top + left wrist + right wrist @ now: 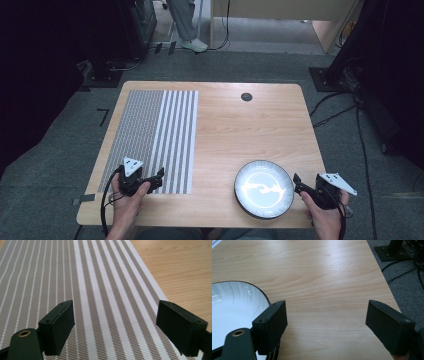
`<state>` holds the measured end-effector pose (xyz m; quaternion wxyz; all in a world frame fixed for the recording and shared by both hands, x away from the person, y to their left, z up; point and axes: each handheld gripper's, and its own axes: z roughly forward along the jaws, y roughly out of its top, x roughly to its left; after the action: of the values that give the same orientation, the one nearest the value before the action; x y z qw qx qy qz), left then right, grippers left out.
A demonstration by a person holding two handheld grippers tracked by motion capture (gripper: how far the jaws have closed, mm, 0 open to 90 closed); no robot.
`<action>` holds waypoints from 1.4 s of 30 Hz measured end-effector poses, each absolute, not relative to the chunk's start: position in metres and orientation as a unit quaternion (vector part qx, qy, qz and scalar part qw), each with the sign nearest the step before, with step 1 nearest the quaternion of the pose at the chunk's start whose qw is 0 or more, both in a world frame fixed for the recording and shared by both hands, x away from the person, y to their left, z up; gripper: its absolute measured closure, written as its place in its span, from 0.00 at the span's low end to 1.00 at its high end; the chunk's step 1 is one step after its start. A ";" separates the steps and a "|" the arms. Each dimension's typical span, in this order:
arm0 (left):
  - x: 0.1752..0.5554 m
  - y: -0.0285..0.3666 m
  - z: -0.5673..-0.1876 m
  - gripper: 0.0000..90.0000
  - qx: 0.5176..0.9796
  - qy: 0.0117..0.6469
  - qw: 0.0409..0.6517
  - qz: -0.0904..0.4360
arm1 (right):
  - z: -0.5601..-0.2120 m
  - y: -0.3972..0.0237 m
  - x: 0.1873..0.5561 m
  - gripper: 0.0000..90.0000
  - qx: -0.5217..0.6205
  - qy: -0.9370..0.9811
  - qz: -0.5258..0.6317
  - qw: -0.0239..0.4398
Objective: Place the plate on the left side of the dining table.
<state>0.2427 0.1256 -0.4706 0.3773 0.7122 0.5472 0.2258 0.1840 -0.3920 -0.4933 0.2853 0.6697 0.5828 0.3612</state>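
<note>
Black two-jaw tongs, one pair per hand, both gaping wide and gripping nothing.

Left gripper [161,176]: hovering low over striped woven placemat [100,295], jaws spread far apart, grey-and-white stripes running away between them; bare wood lying off to the right of the right jaw in the left gripper view.

Right gripper [297,181]: sitting just right of white bowl [264,189], jaws likewise spread, holding only air. Dark bowl rim [259,290] curving just behind the left jaw in the right gripper view; contact impossible to tell. Wooden table [324,277] stretching ahead between the jaws, table edge and grey floor lying beyond the right jaw.
</note>
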 end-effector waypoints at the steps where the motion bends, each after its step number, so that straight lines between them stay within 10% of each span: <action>1: 0.243 0.123 -0.470 0.17 0.712 0.546 0.379 0.225 | -0.493 -0.392 0.184 0.20 0.670 0.582 0.361 0.286; 42: 0.240 0.016 -0.471 0.17 0.763 0.474 0.399 0.185 | -0.480 -0.371 0.178 0.37 0.654 0.576 0.382 0.308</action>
<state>0.2397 0.0159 -0.4712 0.3989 0.7628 0.4743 0.1846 0.1779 -0.3712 -0.4798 0.3076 0.6545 0.5757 0.3816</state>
